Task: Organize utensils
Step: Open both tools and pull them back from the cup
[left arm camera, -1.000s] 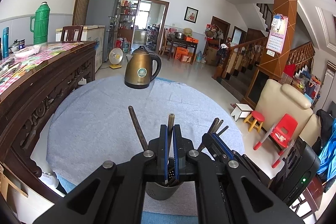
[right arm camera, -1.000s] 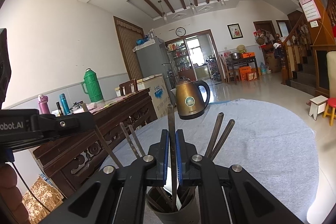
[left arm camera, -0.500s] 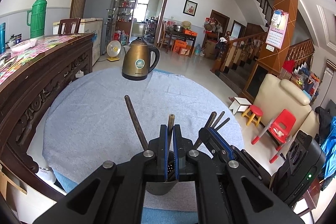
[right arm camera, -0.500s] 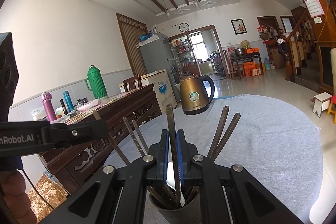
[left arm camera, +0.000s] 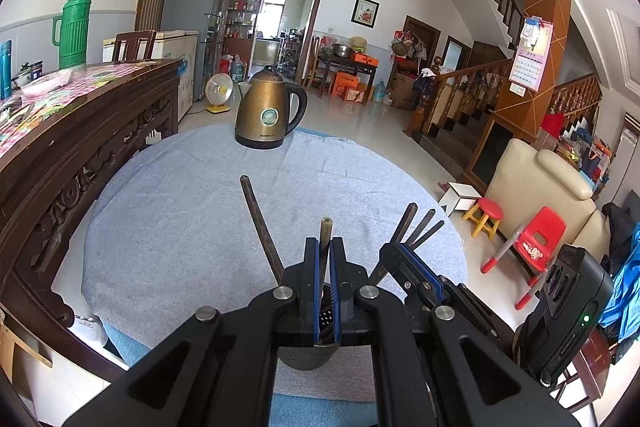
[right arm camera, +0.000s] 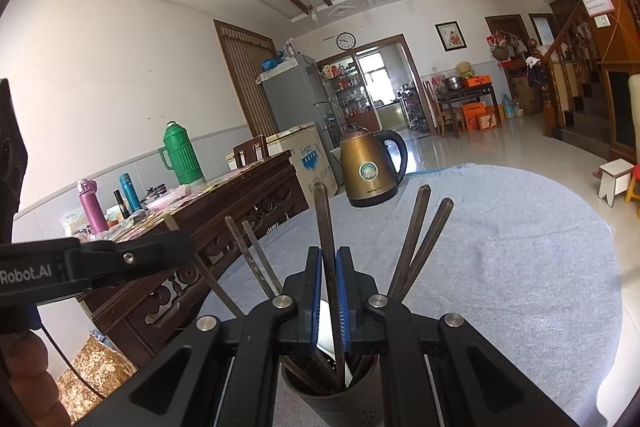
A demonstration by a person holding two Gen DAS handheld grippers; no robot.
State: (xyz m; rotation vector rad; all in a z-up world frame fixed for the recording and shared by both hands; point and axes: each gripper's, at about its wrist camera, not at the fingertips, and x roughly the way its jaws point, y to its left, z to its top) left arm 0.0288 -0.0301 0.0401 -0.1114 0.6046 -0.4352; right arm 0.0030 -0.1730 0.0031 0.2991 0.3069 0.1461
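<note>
Since the earlier frames, both claws have tilted so that the kettle (left arm camera: pixel 270 115) sits lower in each view, while each grip stays unchanged. Left claw (left arm camera: pixel 327 267): jaws narrow, closed on a pale chopstick (left arm camera: pixel 325 233) that stands nearly upright between the blue pads, its top end projecting just above the fingertips. Right claw (right arm camera: pixel 329 267): jaws narrow, clamped on a dark chopstick (right arm camera: pixel 324 223) whose lower end goes down into the utensil holder (right arm camera: pixel 332 401).

The utensil holder is a dark round cup standing on the counter (right arm camera: pixel 500 267), directly below both claws; in the left wrist view only its lower rim (left arm camera: pixel 306 357) shows beneath the fingers. More dark chopsticks stand in it. One long stick (left arm camera: pixel 260 227) leans away to the left. A pair (right arm camera: pixel 420 243) leans to the right of the right claw, and two thinner sticks (right arm camera: pixel 252 263) lean to its left. A white utensil (right arm camera: pixel 326 331) shows inside the holder behind the pads; its type cannot be determined.

The right claw appears in the left wrist view just beside the left claw, at its right. The counter is round and covered with a grey-blue cloth. The kettle, bronze with a black handle, stands at its far edge, well apart from the holder. A carved wooden sideboard (left arm camera: pixel 60 155) adjoins the counter on the left and carries a green thermos (left arm camera: pixel 74 27).
</note>
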